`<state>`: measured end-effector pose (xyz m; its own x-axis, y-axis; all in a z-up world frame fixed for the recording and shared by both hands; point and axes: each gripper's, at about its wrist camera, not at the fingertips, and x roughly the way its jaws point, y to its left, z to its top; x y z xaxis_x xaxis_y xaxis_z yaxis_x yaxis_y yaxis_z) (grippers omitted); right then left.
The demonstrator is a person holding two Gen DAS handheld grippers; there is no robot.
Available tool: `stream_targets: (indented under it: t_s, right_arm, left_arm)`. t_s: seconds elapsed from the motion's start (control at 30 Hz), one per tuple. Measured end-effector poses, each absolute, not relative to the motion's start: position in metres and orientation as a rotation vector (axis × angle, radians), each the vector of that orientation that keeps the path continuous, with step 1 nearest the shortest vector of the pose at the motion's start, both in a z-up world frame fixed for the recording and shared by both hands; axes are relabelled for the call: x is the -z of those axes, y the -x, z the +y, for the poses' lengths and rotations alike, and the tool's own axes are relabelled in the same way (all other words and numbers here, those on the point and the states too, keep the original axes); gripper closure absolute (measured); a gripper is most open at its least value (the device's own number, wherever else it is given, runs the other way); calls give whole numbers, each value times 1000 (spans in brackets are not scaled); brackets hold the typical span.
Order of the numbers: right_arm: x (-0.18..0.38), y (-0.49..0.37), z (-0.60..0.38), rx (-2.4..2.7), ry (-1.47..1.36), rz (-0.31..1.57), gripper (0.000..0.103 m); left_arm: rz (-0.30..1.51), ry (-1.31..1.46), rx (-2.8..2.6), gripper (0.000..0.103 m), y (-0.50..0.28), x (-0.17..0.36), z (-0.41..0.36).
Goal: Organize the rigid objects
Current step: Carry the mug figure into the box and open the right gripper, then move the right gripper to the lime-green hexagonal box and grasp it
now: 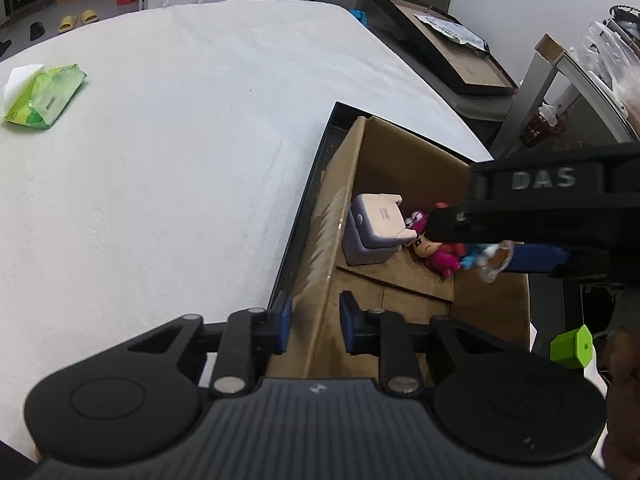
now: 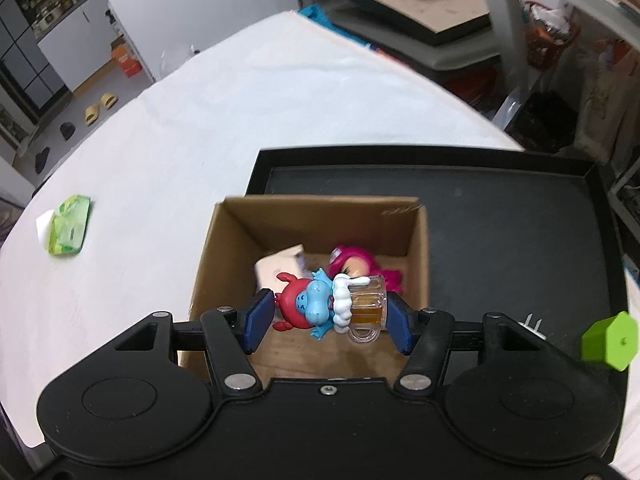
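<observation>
Right fingers (image 2: 326, 312) clamp blue figurine (image 2: 316, 306); left fingers (image 1: 316, 322) seemingly pinch cardboard box (image 1: 344, 200) wall.

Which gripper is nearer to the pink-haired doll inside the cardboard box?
Right. The right gripper, holding a blue figure, hangs over the box just above the pink-haired doll. The left gripper straddles the cardboard box wall, farther from the doll.
</observation>
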<state>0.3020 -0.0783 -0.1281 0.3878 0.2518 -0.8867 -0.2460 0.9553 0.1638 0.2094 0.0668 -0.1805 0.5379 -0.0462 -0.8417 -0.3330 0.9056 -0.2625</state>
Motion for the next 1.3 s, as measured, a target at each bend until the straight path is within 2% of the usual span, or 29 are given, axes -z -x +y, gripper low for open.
stream_targets:
  t_s: [0.1,0.53,0.93,1.3]
  right_arm:
    - [133,-301,-71,-328,-16,1152,45]
    - [138,-297,-60,-374,-92,1209,41]
    - [107,-288,-138,-292,-146,1105,41]
    - [115,-284,-227,-119,-215,1076,38]
  left_arm:
    - [995,437,-183,86,-209,182,71]
    - [1000,479,-180,87,-208,184,79]
    - [989,429,-197,86,-208,180,71]
    - [997,377,-200,82,-212,176,62]
